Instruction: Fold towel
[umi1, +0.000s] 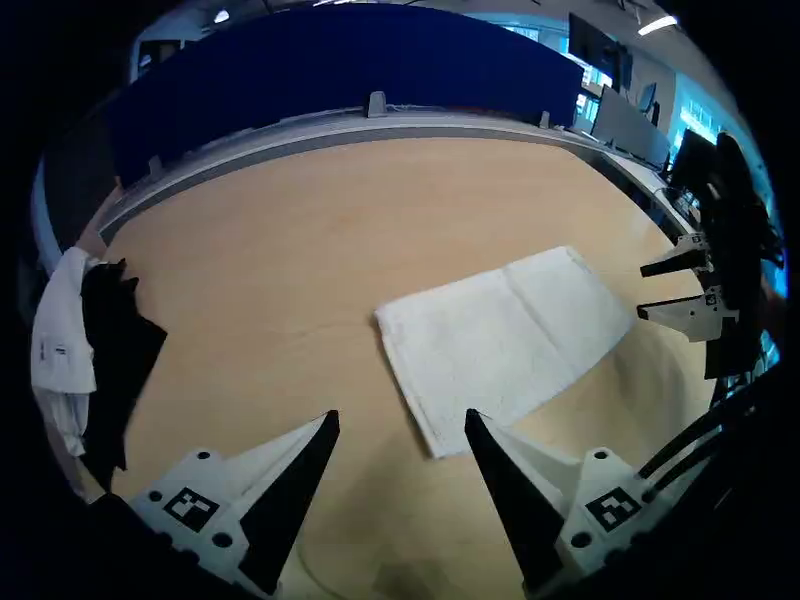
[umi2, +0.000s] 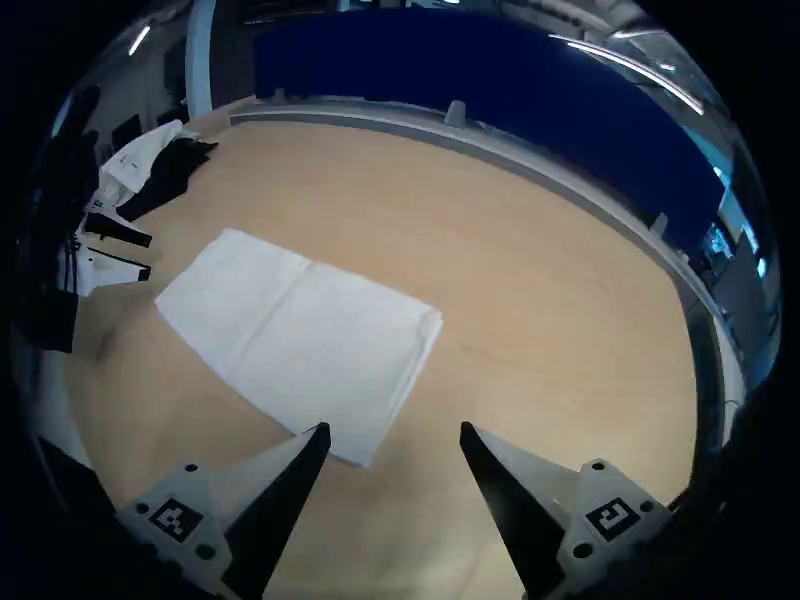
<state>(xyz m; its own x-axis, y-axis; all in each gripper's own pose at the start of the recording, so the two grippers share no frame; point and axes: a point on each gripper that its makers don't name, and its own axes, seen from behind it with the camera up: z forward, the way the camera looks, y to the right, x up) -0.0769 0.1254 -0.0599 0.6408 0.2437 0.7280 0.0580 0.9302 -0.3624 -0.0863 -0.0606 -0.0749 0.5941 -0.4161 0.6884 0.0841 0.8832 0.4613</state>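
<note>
A white towel (umi1: 510, 335) lies flat on the light wooden table (umi1: 330, 230), folded into a long rectangle with a crease across it. My left gripper (umi1: 400, 425) hovers open just short of the towel's near corner, nothing between its fingers. The right gripper (umi1: 675, 285) shows at the far right edge, open, off the towel's other end. In the right gripper view the towel (umi2: 300, 335) spreads ahead and to the left. My right gripper (umi2: 392, 438) is open above the towel's near short edge. The left gripper (umi2: 115, 255) appears at the far left, past the towel.
A heap of white and black cloth (umi1: 85, 345) lies at the table's left edge, also seen as cloth (umi2: 155, 160) at the back left. A blue partition (umi1: 340, 70) with a grey rail runs along the table's far side. Monitors and chairs (umi1: 720, 170) stand beyond on the right.
</note>
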